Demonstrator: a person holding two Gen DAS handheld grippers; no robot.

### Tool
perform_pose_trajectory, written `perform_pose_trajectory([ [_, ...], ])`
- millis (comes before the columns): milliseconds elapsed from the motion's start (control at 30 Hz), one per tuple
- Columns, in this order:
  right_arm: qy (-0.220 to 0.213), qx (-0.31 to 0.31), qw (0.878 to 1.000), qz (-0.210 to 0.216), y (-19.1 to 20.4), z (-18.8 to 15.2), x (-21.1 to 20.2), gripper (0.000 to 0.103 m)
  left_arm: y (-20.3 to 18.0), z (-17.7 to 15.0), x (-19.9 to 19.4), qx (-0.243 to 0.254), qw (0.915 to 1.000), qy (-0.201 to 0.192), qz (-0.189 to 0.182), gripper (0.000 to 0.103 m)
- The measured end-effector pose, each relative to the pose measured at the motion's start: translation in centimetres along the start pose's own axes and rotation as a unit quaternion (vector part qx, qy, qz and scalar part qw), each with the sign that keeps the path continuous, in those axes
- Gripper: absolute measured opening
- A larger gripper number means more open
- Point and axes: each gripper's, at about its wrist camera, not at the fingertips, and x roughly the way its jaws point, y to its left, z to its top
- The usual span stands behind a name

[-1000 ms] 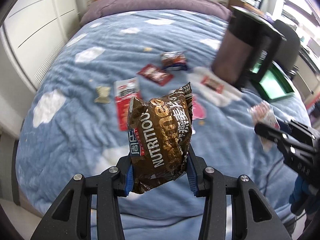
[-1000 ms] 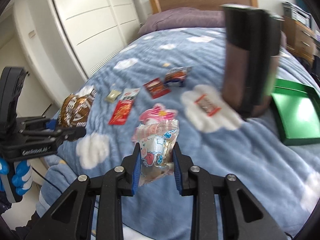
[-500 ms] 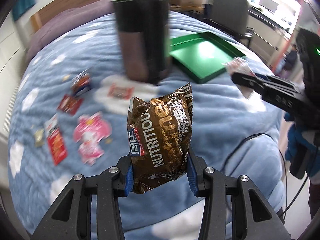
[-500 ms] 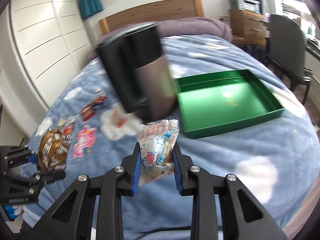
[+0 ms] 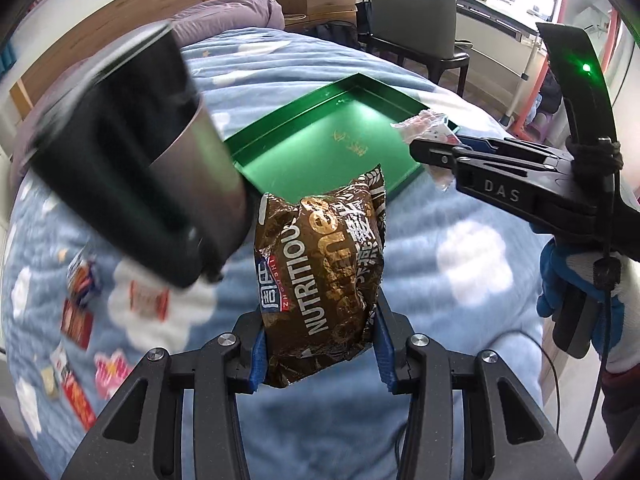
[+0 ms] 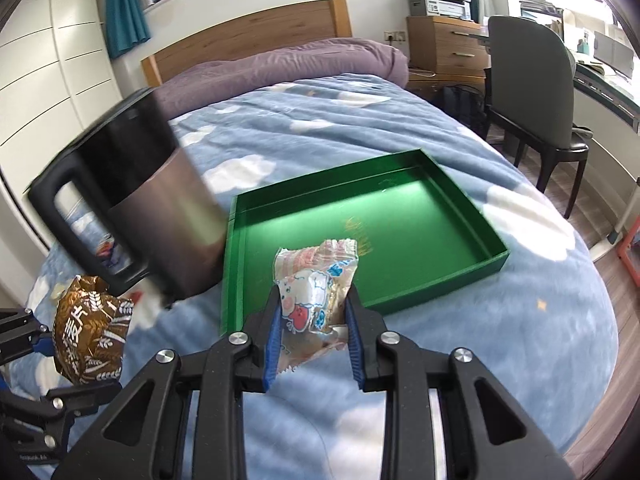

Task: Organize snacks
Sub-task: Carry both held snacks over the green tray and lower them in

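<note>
My left gripper (image 5: 320, 344) is shut on a brown oatmeal packet (image 5: 320, 276) and holds it upright above the blue bedspread, short of the green tray (image 5: 340, 136). The packet also shows at the left of the right wrist view (image 6: 90, 328). My right gripper (image 6: 314, 320) is shut on a clear snack packet with a pink cartoon print (image 6: 316, 284), held near the tray's front edge (image 6: 420, 292). The same gripper (image 5: 424, 148) shows in the left wrist view beside the tray's right corner. The tray looks empty.
A tall black and steel kettle (image 5: 128, 152) stands on the bed left of the tray (image 6: 132, 200). Several small snack packets (image 5: 76, 320) lie on the bedspread at the left. A chair (image 6: 532, 92) and desk stand right of the bed.
Both grippers have swung right with their packets, away from the scattered snacks and toward the green tray. The tray now sits close in front of both.
</note>
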Motion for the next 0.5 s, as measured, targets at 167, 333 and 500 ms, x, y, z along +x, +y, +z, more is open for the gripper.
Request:
perform_pose_trajectory([
  [167, 0.006, -0.002, 1.0, -0.012, -2.1, 2.2, 3.5, 0.0, -0.5, 3.2, 3.2, -0.001, 1.0, 0.0, 0.008, 0.038],
  [333, 0.015, -0.011, 1.0, -0.021, -3.8, 4.0, 6.9, 0.0, -0.2, 6.0, 7.1, -0.016, 0.9996, 0.006, 0.021, 0.038],
  [500, 0.025, -0.011, 0.999, -0.029, -5.2, 5.7, 10.2, 0.0, 0.4, 8.4, 10.6, -0.032, 0.9988, 0.021, 0.03, 0.038],
])
